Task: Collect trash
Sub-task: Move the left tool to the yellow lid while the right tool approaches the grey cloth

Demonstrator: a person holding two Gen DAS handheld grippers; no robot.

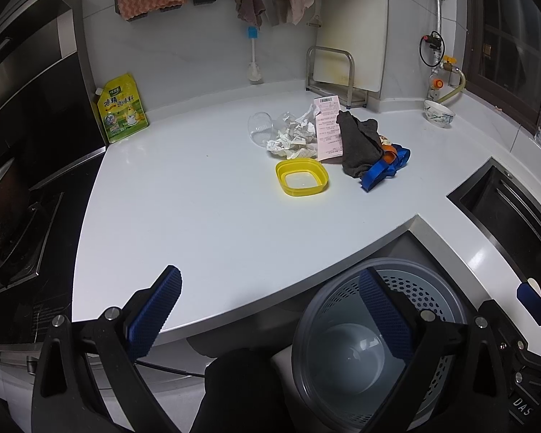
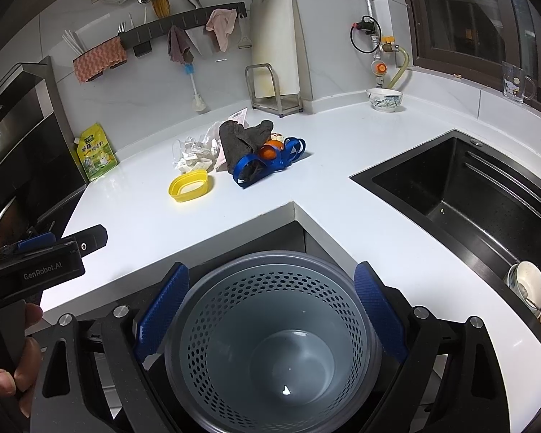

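A pile of trash lies at the back of the white counter [image 1: 198, 223]: crumpled paper [image 1: 294, 137], a pink receipt [image 1: 328, 128], a clear plastic cup [image 1: 259, 126] on its side, a dark cloth [image 1: 357, 144], blue ribbon [image 1: 382, 173] and an orange scrap [image 1: 389, 153]. A yellow lid [image 1: 301, 176] sits in front of the pile. Below the counter's inner corner stands a grey perforated bin [image 2: 234, 306] holding only a tiny white scrap [image 2: 286, 390]. My left gripper [image 1: 270, 310] hovers open over the counter's front edge. My right gripper [image 2: 270, 310] hangs open above the bin.
A black sink [image 2: 469, 195] is set into the counter on the right, with dishes [image 2: 526, 285] at its near end. At the back stand a patterned bowl [image 2: 384, 99], a cutting-board rack [image 1: 330, 72] and a yellow pouch [image 1: 122, 110]. The stove [image 1: 14, 252] lies far left.
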